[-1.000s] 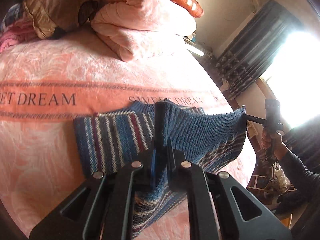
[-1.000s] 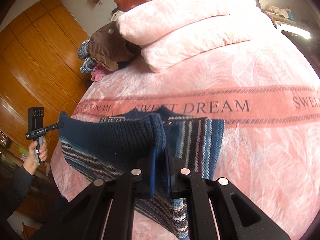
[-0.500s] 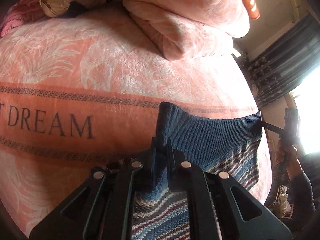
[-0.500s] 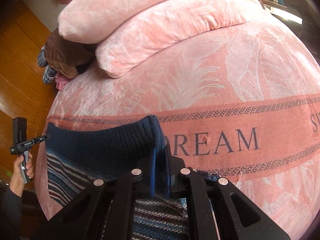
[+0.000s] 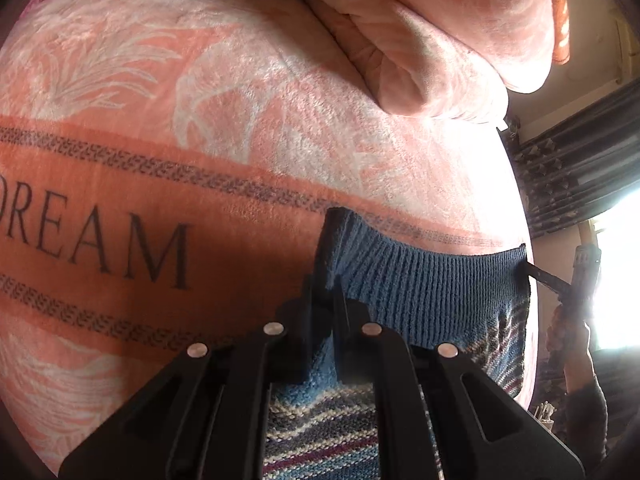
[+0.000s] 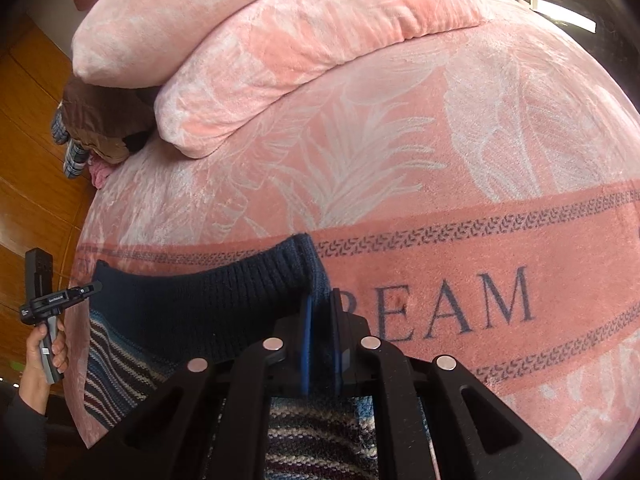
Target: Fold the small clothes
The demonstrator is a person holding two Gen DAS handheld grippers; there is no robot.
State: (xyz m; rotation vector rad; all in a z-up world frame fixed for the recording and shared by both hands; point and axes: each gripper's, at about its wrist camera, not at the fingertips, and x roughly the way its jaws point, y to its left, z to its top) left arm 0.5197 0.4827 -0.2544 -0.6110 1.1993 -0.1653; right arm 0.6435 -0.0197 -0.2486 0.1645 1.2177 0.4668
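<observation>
Left wrist view: left tongs (image 5: 323, 300) clamp the striped sweater's (image 5: 420, 292) ribbed hem — right tongs (image 6: 320, 312) clamp its other corner, over the pink bed (image 6: 440, 160).

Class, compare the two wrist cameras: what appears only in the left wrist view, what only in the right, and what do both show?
Only the left wrist view shows the dark curtain and bright window. Only the right wrist view shows the wooden wardrobe and brown clothes pile. Both show the knitted sweater with each corner of its blue hem clamped in closed jaws, the pink blanket and the pillows.
</observation>
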